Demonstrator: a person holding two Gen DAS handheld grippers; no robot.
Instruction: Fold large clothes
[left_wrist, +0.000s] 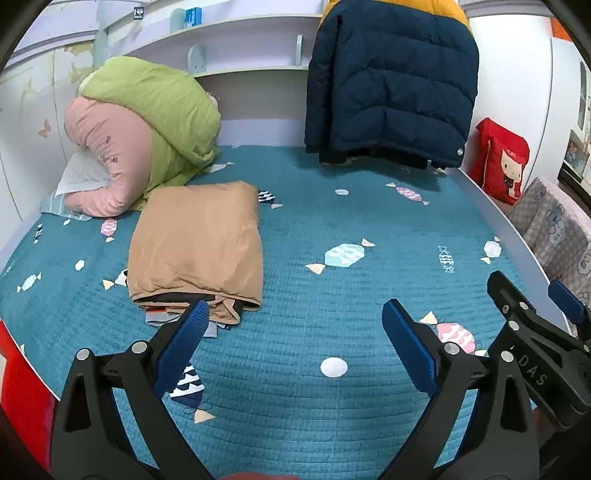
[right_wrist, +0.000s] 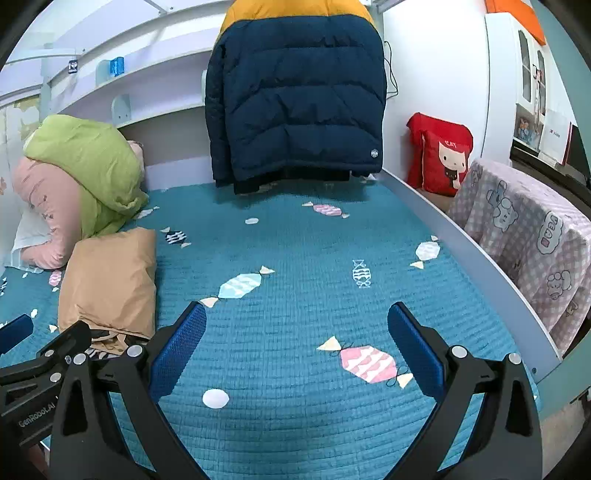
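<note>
A tan garment (left_wrist: 199, 240) lies folded in a rectangle on the teal bedspread (left_wrist: 332, 295), left of centre; it also shows in the right wrist view (right_wrist: 110, 284). A navy and yellow puffer jacket (left_wrist: 391, 81) hangs at the head of the bed, also seen in the right wrist view (right_wrist: 295, 99). My left gripper (left_wrist: 295, 325) is open and empty above the bedspread, just right of the tan garment's near edge. My right gripper (right_wrist: 297, 332) is open and empty over the bed's middle; it also shows at the right of the left wrist view (left_wrist: 532, 306).
A green and pink rolled quilt (left_wrist: 140, 133) sits in the far left corner. A red cartoon cushion (right_wrist: 439, 155) and a checked pink blanket (right_wrist: 524, 236) lie beyond the bed's white right rail (right_wrist: 461, 236). Shelves (left_wrist: 240, 40) run above the headboard.
</note>
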